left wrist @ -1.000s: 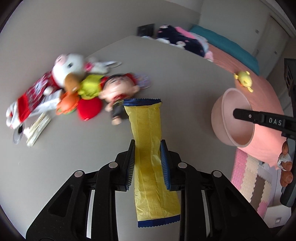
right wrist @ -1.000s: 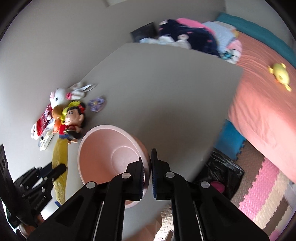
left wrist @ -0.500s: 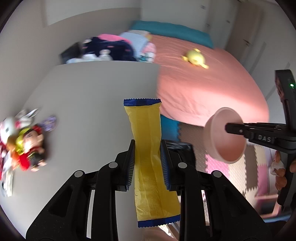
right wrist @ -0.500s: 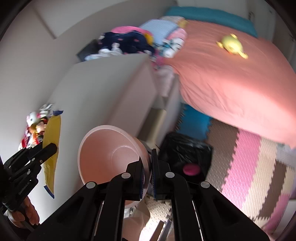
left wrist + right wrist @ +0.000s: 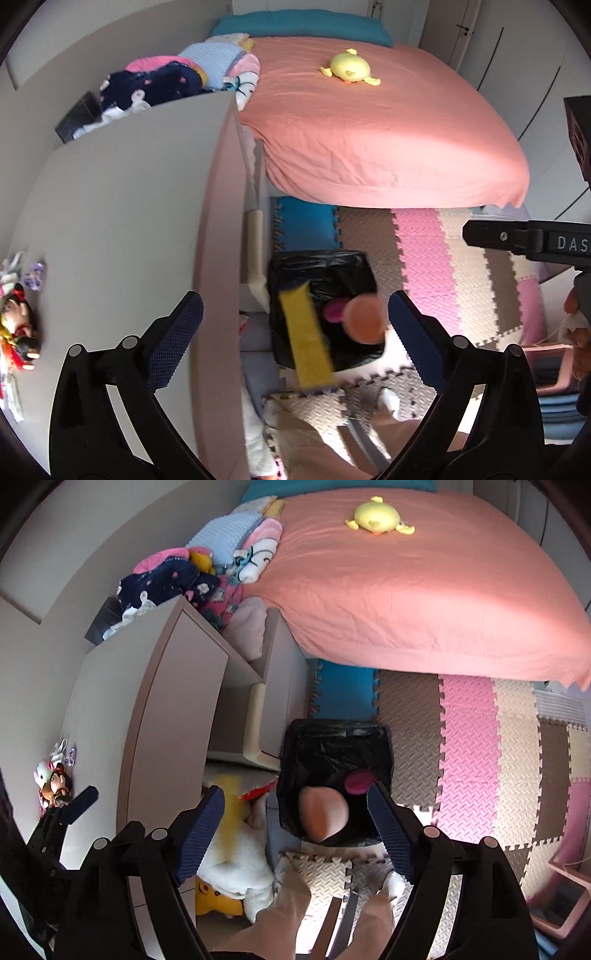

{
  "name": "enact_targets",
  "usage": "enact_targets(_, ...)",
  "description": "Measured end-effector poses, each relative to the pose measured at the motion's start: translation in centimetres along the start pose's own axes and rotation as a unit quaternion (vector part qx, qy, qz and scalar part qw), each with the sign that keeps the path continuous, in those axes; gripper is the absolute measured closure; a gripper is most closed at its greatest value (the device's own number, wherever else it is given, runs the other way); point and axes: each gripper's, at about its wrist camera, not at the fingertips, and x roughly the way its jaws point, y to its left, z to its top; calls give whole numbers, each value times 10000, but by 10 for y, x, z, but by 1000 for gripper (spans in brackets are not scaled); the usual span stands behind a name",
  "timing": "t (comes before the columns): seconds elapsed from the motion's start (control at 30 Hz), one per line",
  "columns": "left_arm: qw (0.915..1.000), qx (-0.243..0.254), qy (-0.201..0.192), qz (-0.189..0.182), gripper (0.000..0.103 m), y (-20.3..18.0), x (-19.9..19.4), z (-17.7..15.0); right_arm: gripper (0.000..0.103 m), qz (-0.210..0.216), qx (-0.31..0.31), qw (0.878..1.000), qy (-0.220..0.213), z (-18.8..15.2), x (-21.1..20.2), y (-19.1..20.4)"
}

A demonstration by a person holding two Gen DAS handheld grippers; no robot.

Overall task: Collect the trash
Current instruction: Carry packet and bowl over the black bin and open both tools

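Flanking bin (image 5: 321,280), desk (image 5: 122,221), bed (image 5: 369,122), foam mats (image 5: 443,266)

Both wrist cameras look steeply down from above, past the worktop's (image 5: 122,229) right edge, toward the floor. Each frames the black-lined trash bin (image 5: 321,269) (image 5: 336,746) between its own fingers, with the bed (image 5: 369,122) (image 5: 424,583) beyond; both views share these.

Yellow wrapper (image 5: 307,341) and pink bowl (image 5: 366,319) motion-blurred (mid-air)
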Motion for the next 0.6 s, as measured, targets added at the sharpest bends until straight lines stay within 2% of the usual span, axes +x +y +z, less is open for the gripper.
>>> enact_targets(0.33,9997,-204,-13,-106,6,10,-7,-8,23,162,-52,9998,73,0,1,2)
enact_targets(0.6,9988,-478,49,-63,6,32,-11,-24,23,280,-355,9988,172,1,5,25)
